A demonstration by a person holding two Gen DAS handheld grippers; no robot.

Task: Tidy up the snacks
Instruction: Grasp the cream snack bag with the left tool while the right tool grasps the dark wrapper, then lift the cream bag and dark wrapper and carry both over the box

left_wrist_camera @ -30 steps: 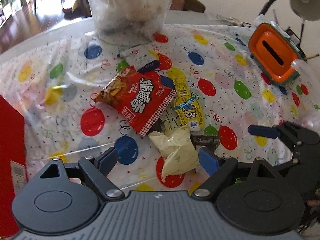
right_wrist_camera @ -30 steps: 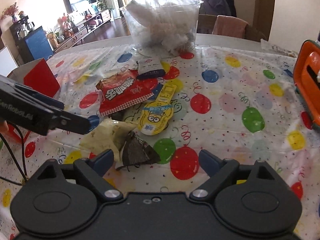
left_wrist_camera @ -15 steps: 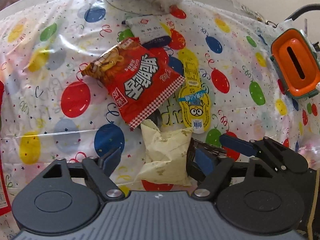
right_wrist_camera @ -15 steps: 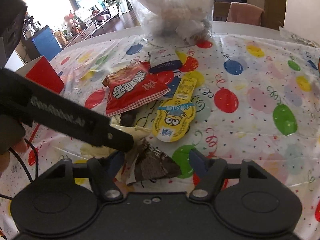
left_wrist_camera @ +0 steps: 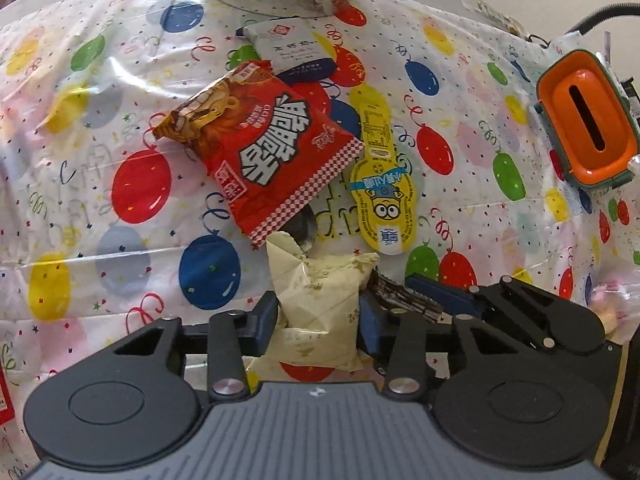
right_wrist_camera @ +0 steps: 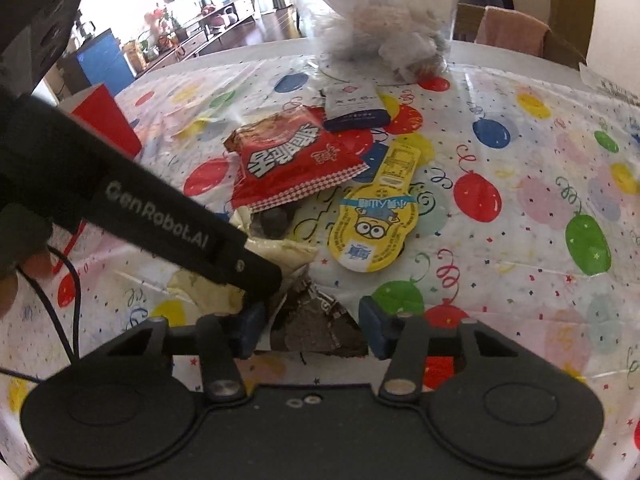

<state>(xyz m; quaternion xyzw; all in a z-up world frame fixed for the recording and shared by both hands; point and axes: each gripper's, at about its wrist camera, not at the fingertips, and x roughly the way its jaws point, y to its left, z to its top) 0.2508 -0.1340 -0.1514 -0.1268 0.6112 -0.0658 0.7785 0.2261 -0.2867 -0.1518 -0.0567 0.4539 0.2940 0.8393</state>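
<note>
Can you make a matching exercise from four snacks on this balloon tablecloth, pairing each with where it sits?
Things:
1. cream crinkled packet
2. dark brown wrapper
3. red noodle-snack bag
4. yellow cartoon-face pouch

Places:
A. lying flat, right of the red bag
B. between the left gripper pads
C. between the right gripper pads
D. overlapping the white and navy sachet

Pairs: 1-B, 2-C, 3-D, 4-A

left wrist: steep, close | right wrist: shallower, close | shared: red snack packet (left_wrist_camera: 264, 152) (right_wrist_camera: 292, 160)
</note>
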